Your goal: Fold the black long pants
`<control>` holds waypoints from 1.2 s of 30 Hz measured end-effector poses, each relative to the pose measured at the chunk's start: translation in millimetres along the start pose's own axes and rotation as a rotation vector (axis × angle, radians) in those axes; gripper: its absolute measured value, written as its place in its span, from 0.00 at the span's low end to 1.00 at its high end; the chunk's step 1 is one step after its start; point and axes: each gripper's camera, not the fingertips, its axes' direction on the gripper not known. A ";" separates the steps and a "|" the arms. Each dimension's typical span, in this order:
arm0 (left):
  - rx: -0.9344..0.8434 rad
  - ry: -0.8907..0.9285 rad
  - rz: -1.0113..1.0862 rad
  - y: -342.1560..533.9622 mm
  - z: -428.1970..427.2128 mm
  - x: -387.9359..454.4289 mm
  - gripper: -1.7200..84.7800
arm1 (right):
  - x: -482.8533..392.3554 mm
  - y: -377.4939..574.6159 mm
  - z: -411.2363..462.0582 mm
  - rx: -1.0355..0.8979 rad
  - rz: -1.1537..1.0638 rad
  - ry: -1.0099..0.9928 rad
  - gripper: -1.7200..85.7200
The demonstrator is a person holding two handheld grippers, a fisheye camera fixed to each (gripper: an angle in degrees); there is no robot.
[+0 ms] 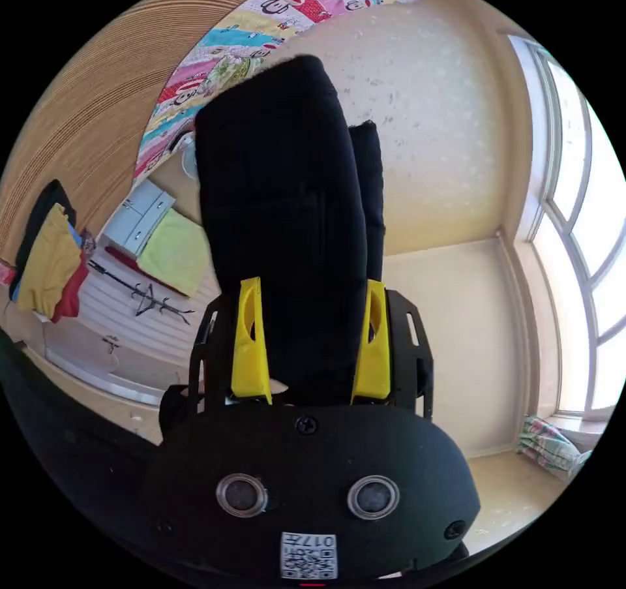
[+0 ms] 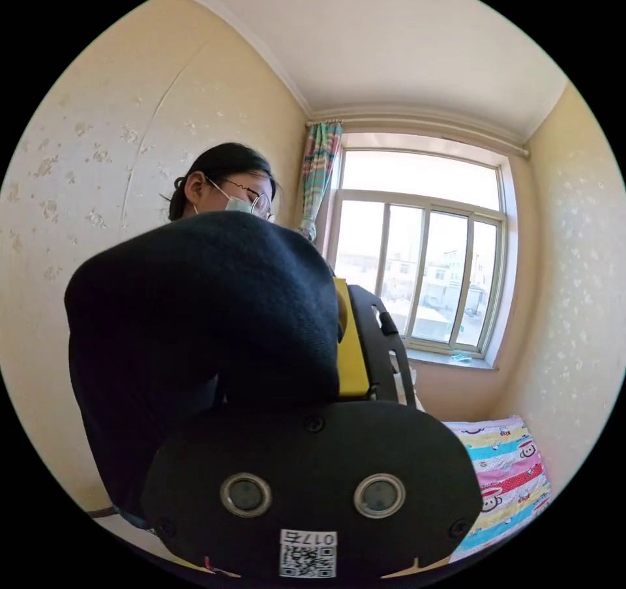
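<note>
The left gripper is grasping the black pants between both yellow jaws, lifting them in front of the patterned quilt. Black cloth is draping over the right gripper, hiding its grasp; I cannot tell.

Only print in sight: a small white sticker at the near edge of the left hand-held gripper housing, carrying a square matrix code with one short line of characters above it. Matching sticker in the same spot on the right hand-held gripper. The characters sit reversed in both views, so I'm not transcribing them. The patchwork quilt has cartoon prints, any lettering too small to tell.
</note>
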 end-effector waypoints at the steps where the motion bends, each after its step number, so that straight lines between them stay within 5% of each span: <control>1: -0.020 -0.057 -0.043 -10.8 1.6 -9.9 0.25 | -3.5 3.5 8.0 -0.033 -0.006 -0.024 0.13; 8: 0.009 -0.140 -0.072 -28.1 -7.4 -42.1 0.12 | -35.8 40.2 18.4 -0.161 0.089 0.147 0.13; 14: -0.126 -0.187 0.403 -42.8 23.5 48.1 0.11 | -23.3 132.5 -21.9 -0.160 0.466 0.367 0.16; 17: -0.241 -0.303 0.677 -19.2 57.1 101.1 0.10 | 11.3 212.5 -32.5 -0.236 0.822 0.405 0.16; 22: -0.527 -0.614 1.059 64.9 139.6 109.4 0.09 | 60.9 311.1 -11.0 -0.280 1.113 0.448 0.13; 26: -0.596 -0.538 1.067 84.0 142.9 89.4 0.09 | 73.8 312.7 30.8 -0.322 1.039 0.511 0.12; 30: -0.608 -0.237 0.984 72.6 95.5 86.1 0.09 | 55.7 264.8 53.4 -0.310 0.859 0.556 0.12; 36: -0.630 0.165 0.989 74.4 35.8 87.7 0.09 | 5.3 180.0 118.1 -0.424 0.330 0.554 0.12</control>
